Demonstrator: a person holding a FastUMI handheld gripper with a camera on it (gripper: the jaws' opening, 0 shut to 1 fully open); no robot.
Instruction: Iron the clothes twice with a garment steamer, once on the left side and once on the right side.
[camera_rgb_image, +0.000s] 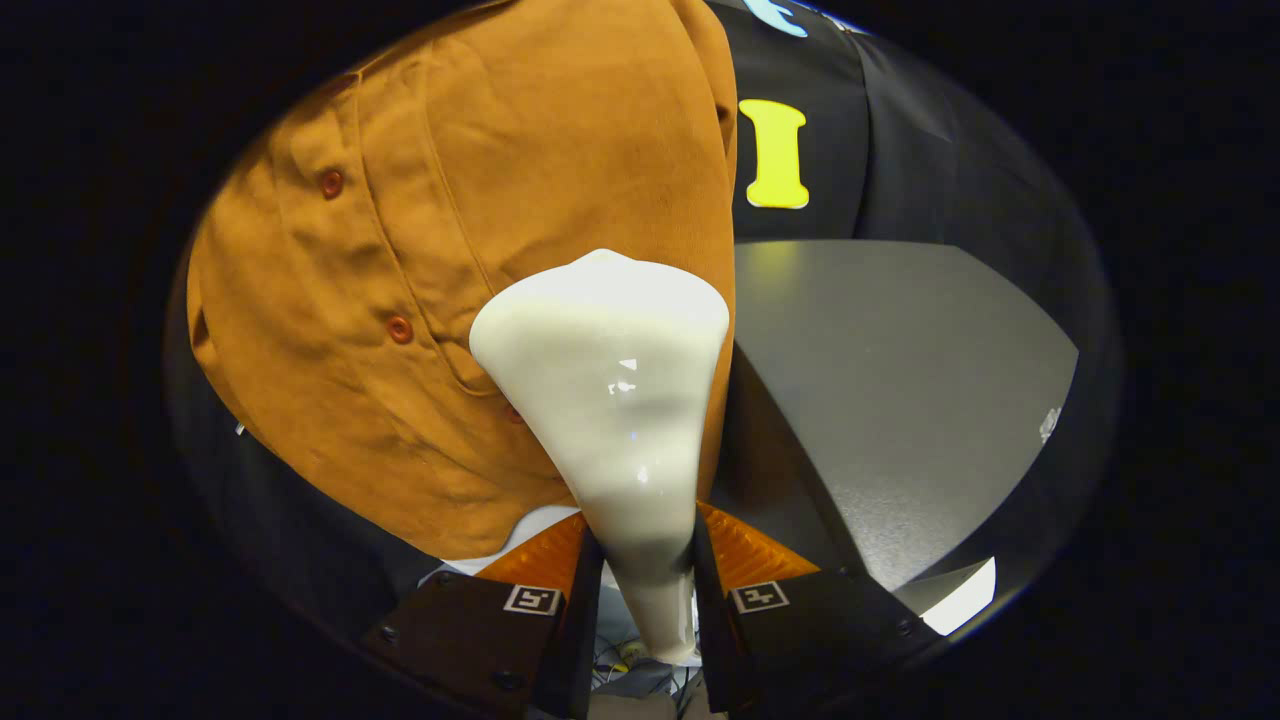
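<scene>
Since both fingers of my gripper (640, 590) press on the narrow neck of the garment steamer (610, 400), one on each side, I read the grip as clamped tight on the handle and holding. From that neck the steamer's body runs straight ahead along the fingers' own line, widening as it goes into a broad flared head, so its long axis matches the way I am pointing. Cables (625, 655) show low down in the gap between the fingers, under the steamer's tail.

Just beyond the flared head hangs the brown jacket (440, 250), a corduroy-looking garment with reddish buttons (400, 329) running down its front. The head overlaps the jacket's right-hand part, close to that edge of the cloth; whether it is touching the fabric or merely near it I cannot tell. Most of the jacket lies ahead and to my left, the button row well left of the head.

To the right of the jacket and further off is a grey table (900, 380), and behind everything the booth's dark wall (900, 150).

My judgement is that the pass in hand is the one on the right side, and the left side would call for carrying the head leftward past the buttons
</scene>
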